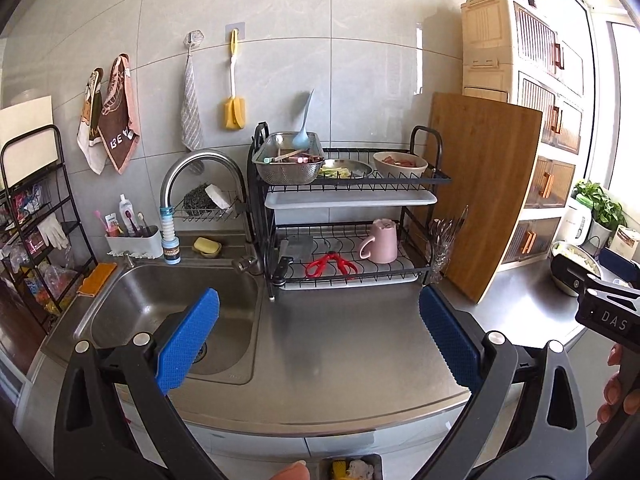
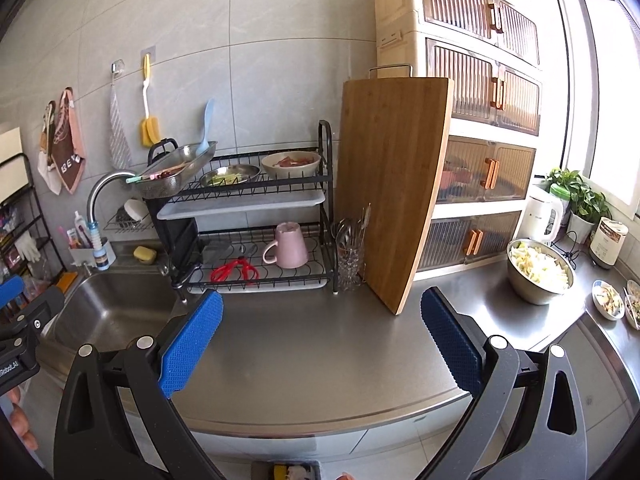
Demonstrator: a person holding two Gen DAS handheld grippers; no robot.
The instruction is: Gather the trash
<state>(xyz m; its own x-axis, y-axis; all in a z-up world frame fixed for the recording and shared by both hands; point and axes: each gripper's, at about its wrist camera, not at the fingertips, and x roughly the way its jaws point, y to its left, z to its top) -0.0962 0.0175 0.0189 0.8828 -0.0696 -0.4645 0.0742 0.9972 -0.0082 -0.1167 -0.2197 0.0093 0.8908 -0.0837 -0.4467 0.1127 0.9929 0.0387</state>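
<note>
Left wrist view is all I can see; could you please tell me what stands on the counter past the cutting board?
Observer: A steel bowl heaped with chopped pale vegetables stands there, in front of a white kettle.
Operator: Thank you. Is there anything further to the right?
Observer: Yes, a small dish holding bits of food sits near the right end of the counter.
Operator: And is the right gripper holding anything?
Observer: No, the right gripper is open and empty, above the counter.
</note>
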